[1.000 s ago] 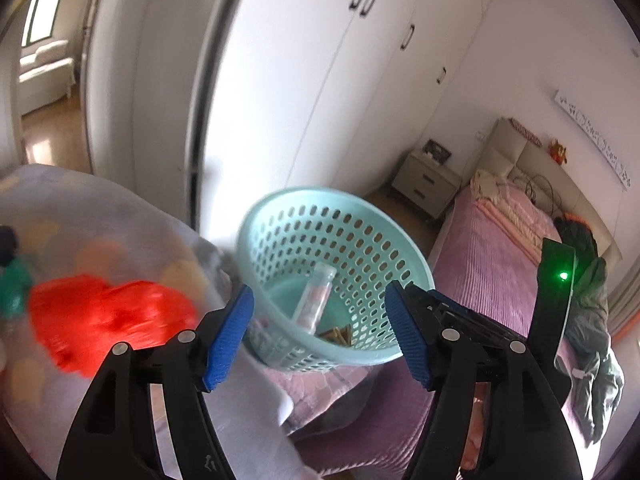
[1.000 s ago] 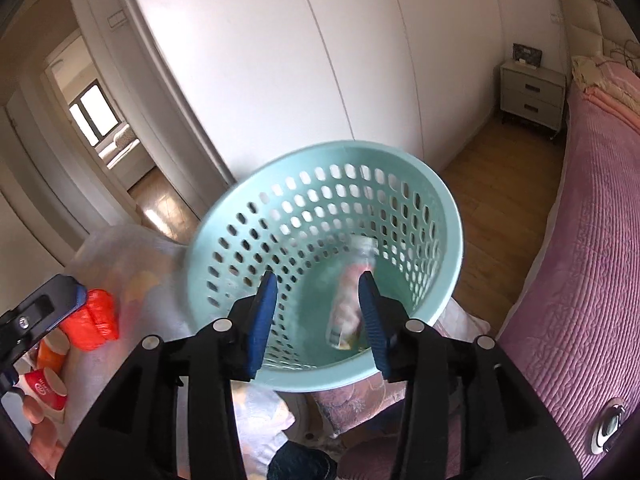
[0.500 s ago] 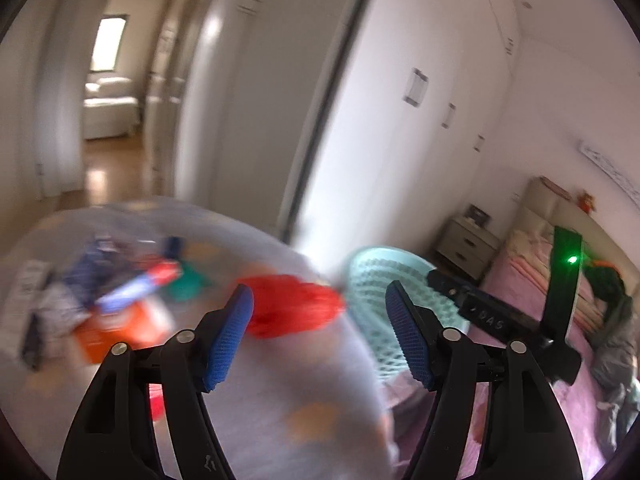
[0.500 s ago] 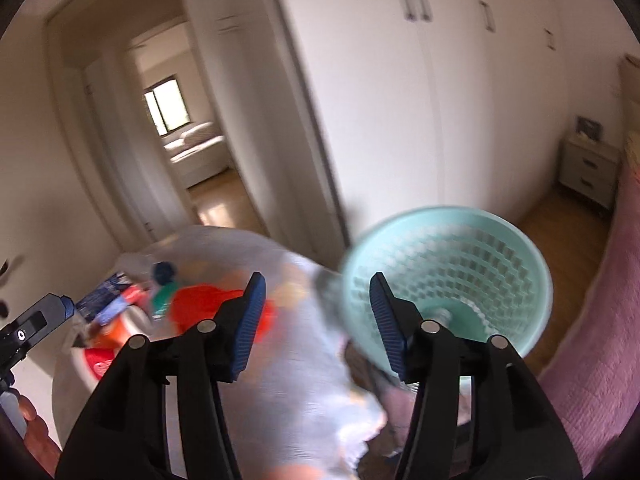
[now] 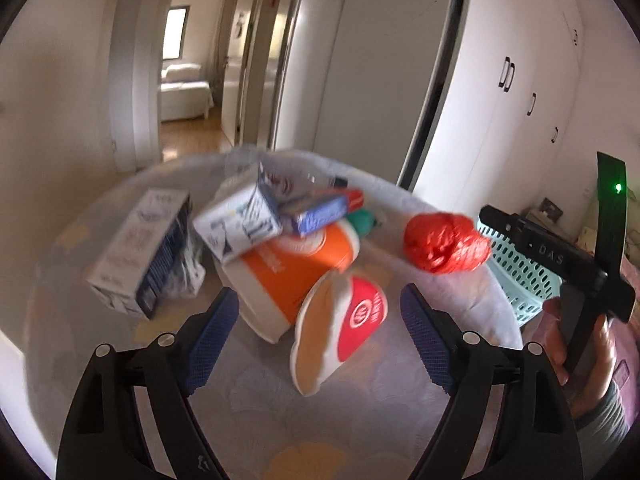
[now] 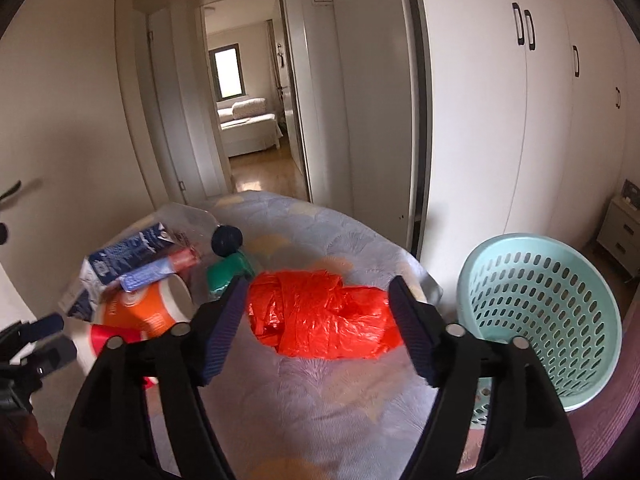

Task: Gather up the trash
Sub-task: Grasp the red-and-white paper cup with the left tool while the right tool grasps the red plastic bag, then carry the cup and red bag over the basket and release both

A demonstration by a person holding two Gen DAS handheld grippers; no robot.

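A round table with a pale flowered cloth [image 5: 248, 408] [image 6: 320, 400] carries a heap of trash. My left gripper [image 5: 320, 332] is open, its jaws still widening, and points at a red and white paper cup [image 5: 340, 336] lying on its side beside an orange tub [image 5: 288, 272]. Milk cartons [image 5: 140, 248] and a blue box [image 5: 312, 212] lie behind. My right gripper [image 6: 318, 328] is also opening, its blue fingers on either side of a crumpled red plastic bag [image 6: 320, 320] [image 5: 444, 240] without pressing it. A mint perforated basket [image 6: 540, 320] [image 5: 516, 268] stands to the right.
White wardrobe doors [image 6: 500, 120] fill the right side, and an open doorway [image 6: 248, 120] leads to another room. A green object and a dark cap [image 6: 228, 256] sit behind the red bag. A hand [image 5: 592, 356] holds the right gripper's body near the basket. A nightstand [image 6: 620, 232] stands far right.
Both grippers swung left from the basket to the table's trash heap. Both jaws opened wider. The red bag now lies between the right gripper's fingers, the paper cup ahead of the left.
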